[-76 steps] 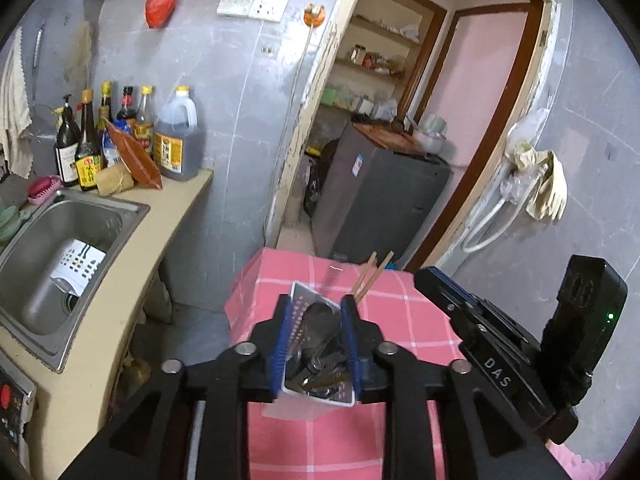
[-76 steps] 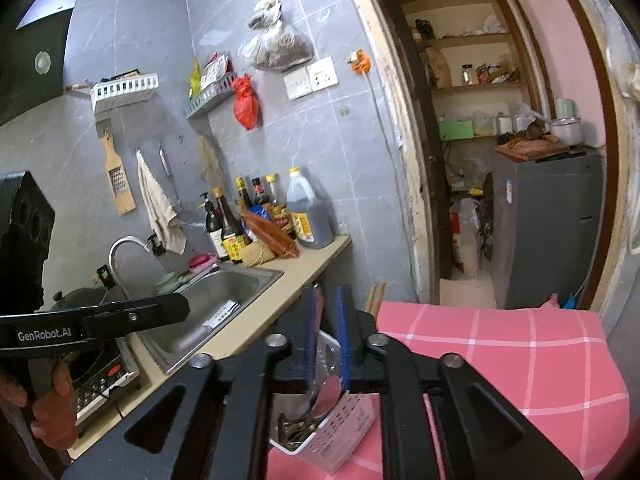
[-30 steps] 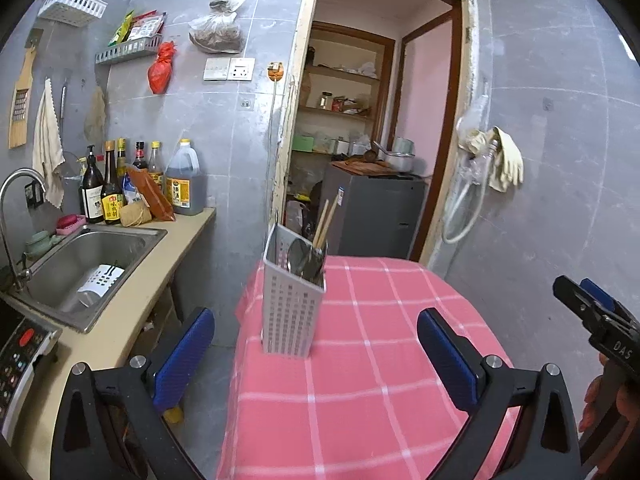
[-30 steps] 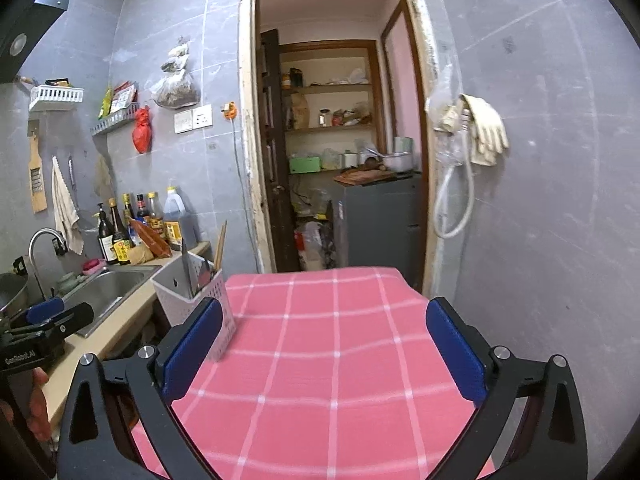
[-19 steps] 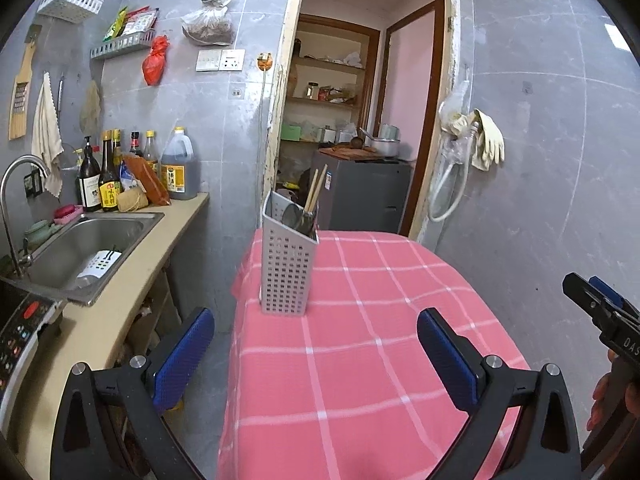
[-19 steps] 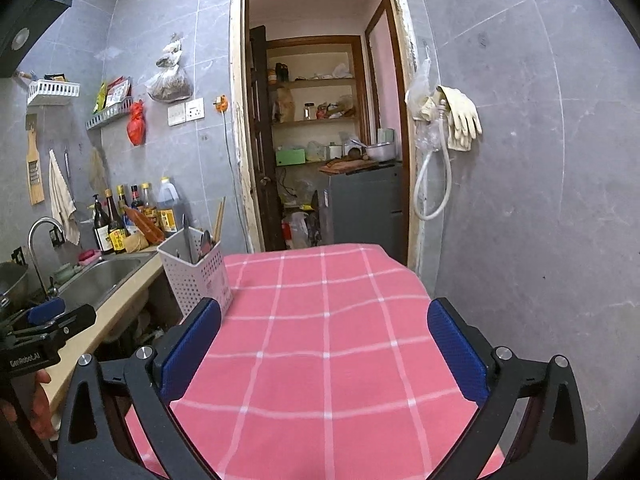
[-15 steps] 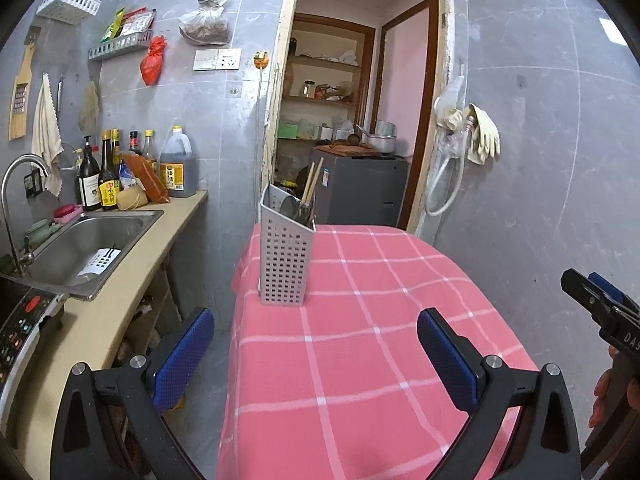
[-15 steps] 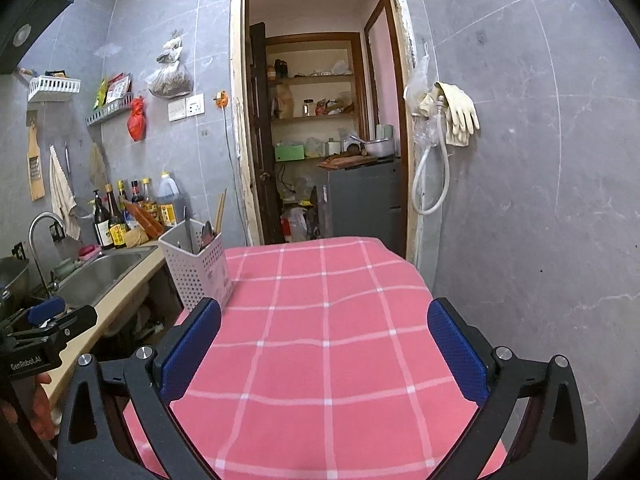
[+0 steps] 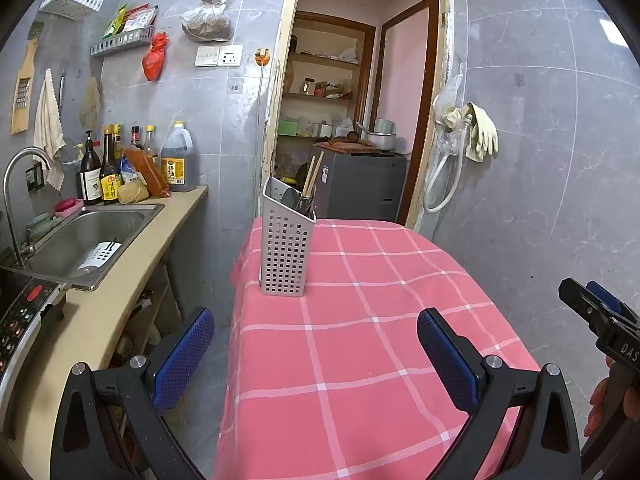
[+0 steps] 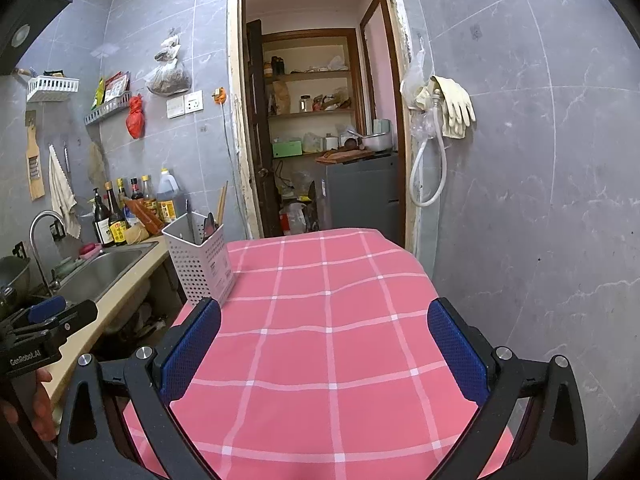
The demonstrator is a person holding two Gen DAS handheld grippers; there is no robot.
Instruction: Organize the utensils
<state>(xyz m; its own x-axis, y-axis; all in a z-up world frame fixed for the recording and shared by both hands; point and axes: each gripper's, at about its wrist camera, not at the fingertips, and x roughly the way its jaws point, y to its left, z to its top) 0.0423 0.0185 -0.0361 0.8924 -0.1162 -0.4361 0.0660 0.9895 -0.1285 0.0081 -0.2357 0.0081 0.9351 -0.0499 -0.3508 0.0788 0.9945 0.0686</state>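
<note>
A white perforated utensil holder (image 9: 286, 246) stands upright at the far left corner of the pink checked table (image 9: 372, 344). Wooden chopsticks (image 9: 311, 174) and dark metal utensils stick out of its top. The same holder (image 10: 200, 258) shows left of centre in the right wrist view. My left gripper (image 9: 316, 350) hangs wide open over the table's near edge, well short of the holder, with nothing between its blue pads. My right gripper (image 10: 324, 344) is also wide open and empty above the tablecloth (image 10: 328, 320). Each gripper appears at the edge of the other's view.
A beige counter (image 9: 120, 280) with a steel sink (image 9: 88, 236), a tap and several sauce bottles (image 9: 104, 176) runs along the left. Behind the table an open doorway (image 9: 352, 120) leads to shelves and a grey cabinet. A hose and gloves (image 9: 472, 136) hang on the right wall.
Both grippers, earlier closed around the holder and its utensils, have opened wide and pulled back and down toward the table's near edge. The holder stays standing at the far left corner.
</note>
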